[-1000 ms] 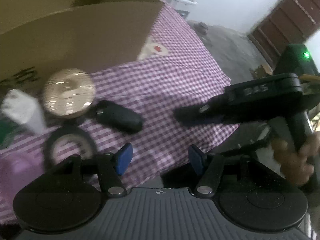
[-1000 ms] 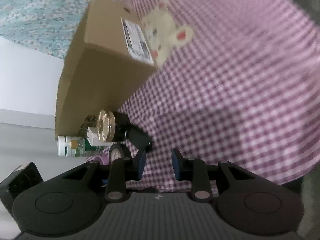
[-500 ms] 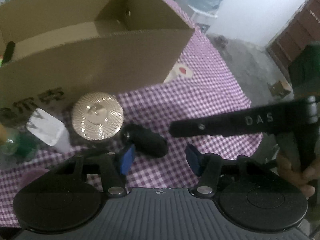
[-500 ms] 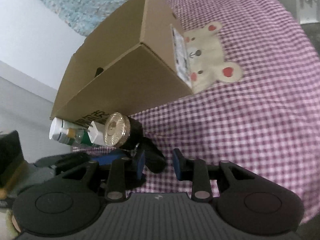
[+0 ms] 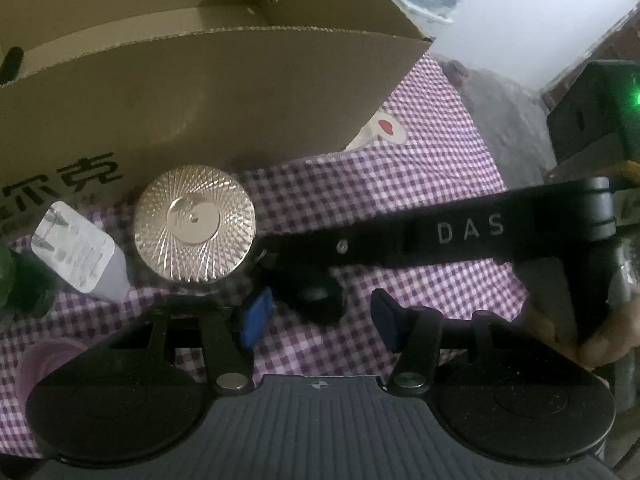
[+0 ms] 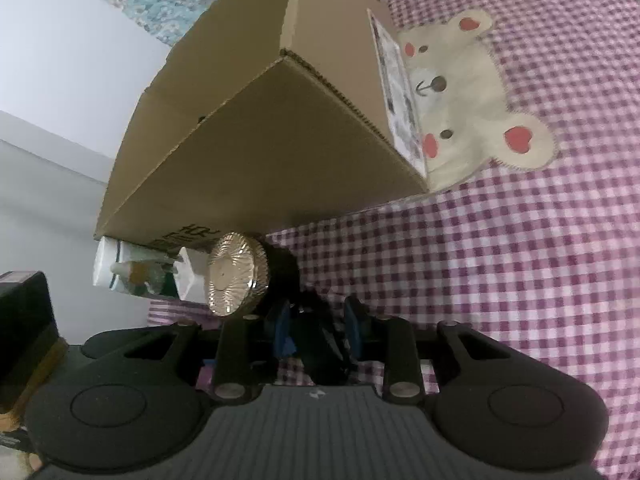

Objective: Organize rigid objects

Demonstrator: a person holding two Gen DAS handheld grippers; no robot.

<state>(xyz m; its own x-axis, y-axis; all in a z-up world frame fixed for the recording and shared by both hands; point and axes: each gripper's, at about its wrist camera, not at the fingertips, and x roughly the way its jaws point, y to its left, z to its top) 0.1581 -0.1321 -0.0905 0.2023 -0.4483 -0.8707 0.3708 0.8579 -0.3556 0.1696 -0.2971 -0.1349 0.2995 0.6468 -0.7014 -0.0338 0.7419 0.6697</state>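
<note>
- While both grippers crowd one spot, what matters is that the small black obj [image 6: 320, 344] sits right in the R gripper [image 6: 316, 318] gap, a blue pad on either side. So the R hand is nearer and better lined up.
- Long axis: in the R wrist view it runs roughly along the fingers' pointing line, so the pads face its long sides. That looks good for a squeeze across the narrow way.
- R fingers: narrow gap, obj fills most of it. Can't tell whether the pads actually press or just flank it.
- L gripper [image 5: 320, 318]: jaws about half apart and have just been closing. Nothing is pinched. The obj lies just ahead of its tips, with the R gripper's finger reaching across over it.
- Where: on the purple checked cloth [image 5: 420, 184], just beside the gold-lidded jar [image 5: 195, 226], near the front wall of the open cardboard box [image 5: 224, 92].
- Looks: matte black, rounded, oblong, hard-shelled by the look. Details are too dark to read.
- Risk, IMO: the jar is so close that the R gripper's jar-side finger could nudge it.
</note>
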